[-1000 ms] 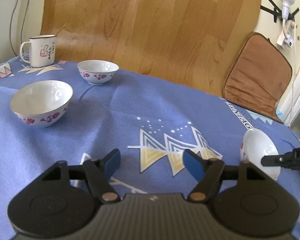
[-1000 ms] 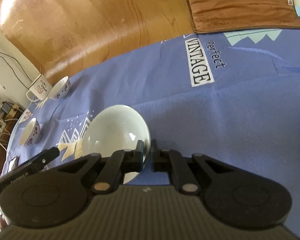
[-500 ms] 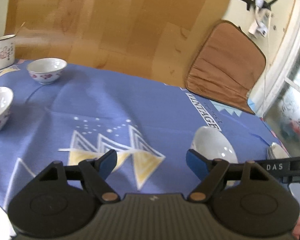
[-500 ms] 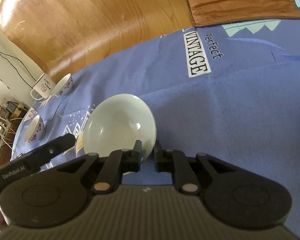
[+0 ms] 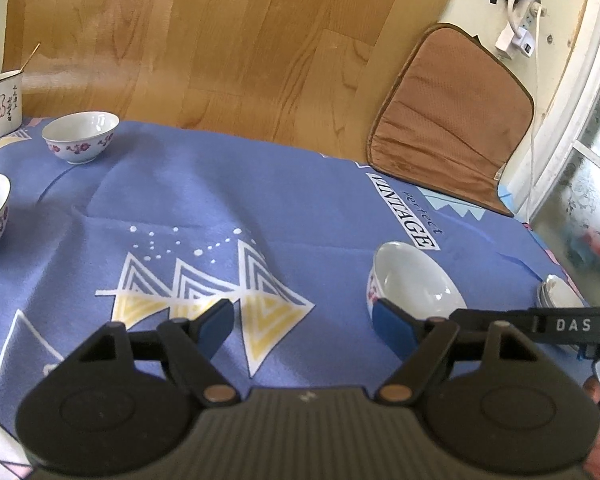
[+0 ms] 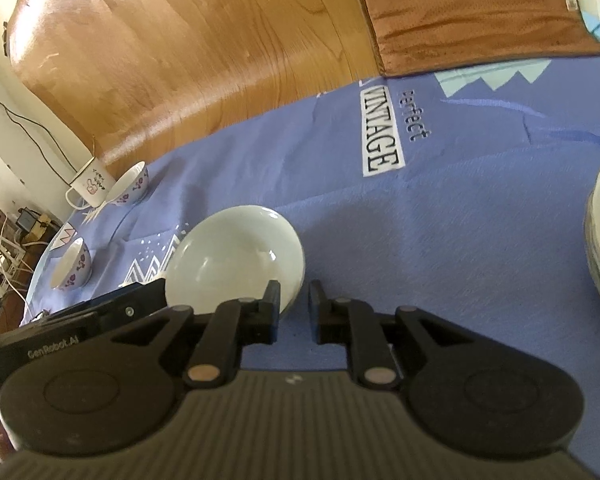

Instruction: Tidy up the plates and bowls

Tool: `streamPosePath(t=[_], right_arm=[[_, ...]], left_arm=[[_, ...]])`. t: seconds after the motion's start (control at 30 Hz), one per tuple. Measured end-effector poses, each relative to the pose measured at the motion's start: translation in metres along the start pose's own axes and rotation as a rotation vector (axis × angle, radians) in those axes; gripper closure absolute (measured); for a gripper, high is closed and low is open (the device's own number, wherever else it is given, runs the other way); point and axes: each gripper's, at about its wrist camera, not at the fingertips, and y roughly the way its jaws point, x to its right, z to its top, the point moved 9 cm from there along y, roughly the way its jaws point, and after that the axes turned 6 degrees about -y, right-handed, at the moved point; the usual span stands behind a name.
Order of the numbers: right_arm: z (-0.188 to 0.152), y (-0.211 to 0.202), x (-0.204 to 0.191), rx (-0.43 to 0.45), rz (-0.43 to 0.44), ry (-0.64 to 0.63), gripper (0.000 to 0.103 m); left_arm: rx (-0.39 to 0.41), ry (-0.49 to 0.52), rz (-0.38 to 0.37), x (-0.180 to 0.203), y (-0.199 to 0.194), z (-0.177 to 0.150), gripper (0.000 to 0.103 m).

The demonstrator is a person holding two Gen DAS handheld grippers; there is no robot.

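Bowl (image 6: 236, 256) is sitting on the blue cloth (image 6: 440, 248), its rim lying between the right gripper's (image 6: 294, 300) jaws, which are opening off it. Left gripper (image 5: 304, 324) is hanging wide apart, empty, just left of it; right is nearer.

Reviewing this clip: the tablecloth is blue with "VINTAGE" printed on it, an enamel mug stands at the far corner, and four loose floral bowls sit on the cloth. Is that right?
Not quite: the count is wrong. Three loose bowls sit on the blue tablecloth: the near bowl and two far bowls. The enamel mug and the "VINTAGE" print are as stated. The right wrist view shows all three.
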Motion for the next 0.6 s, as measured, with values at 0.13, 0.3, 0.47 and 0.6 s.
streamPosePath(t=[0.13,0.3,0.47,0.6], right_arm=[[0.003,-0.007,0.0,0.038,-0.027,-0.034,0.077],[0.005,-0.012,0.004,0.061,-0.035,-0.037,0.076],[0.006,-0.016,0.006,0.074,-0.035,-0.034,0.075],[0.005,-0.016,0.003,0.075,-0.034,-0.045,0.075]], left_arm=[[0.014,0.003,0.026,-0.001,-0.002,0.001,0.023],[0.061,0.035,0.04,0.002,-0.009,0.004,0.003],[0.097,0.091,0.067,0.01,-0.017,0.007,0.0],[0.115,0.117,0.084,0.011,-0.021,0.008,0.0]])
